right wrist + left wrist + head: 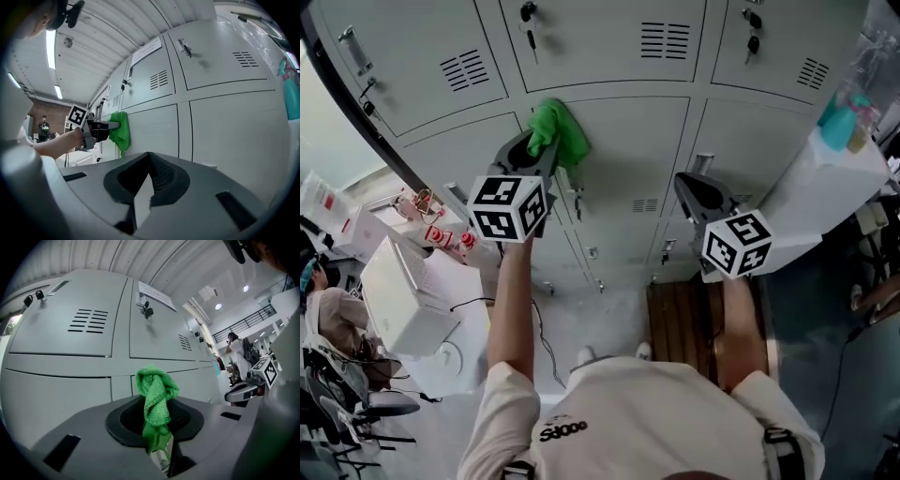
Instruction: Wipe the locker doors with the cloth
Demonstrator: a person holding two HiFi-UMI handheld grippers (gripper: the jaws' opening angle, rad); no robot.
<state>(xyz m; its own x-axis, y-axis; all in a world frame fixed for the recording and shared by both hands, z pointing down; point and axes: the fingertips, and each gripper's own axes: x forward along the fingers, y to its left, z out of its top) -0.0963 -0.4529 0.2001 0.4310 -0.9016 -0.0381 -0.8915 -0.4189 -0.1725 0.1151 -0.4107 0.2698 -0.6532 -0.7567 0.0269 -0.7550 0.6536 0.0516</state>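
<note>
A bunched green cloth (557, 131) is pressed against a grey locker door (628, 159) in the middle row, held there by my left gripper (539, 152). In the left gripper view the cloth (156, 397) sticks up from between the jaws of the left gripper (158, 430), which is shut on it, with the door (56, 394) right behind. My right gripper (698, 194) hovers lower right, close to the neighbouring door, shut with nothing in it. The right gripper view shows its tips (149, 176) together, and the cloth (120, 131) against the lockers at left.
Keys hang in the locks of the upper doors (528, 13). A white cabinet (825, 192) with a teal bottle (839, 122) stands at right. A desk with a white box (403, 300) and a seated person (333, 314) are at left. A wooden board (680, 319) lies on the floor.
</note>
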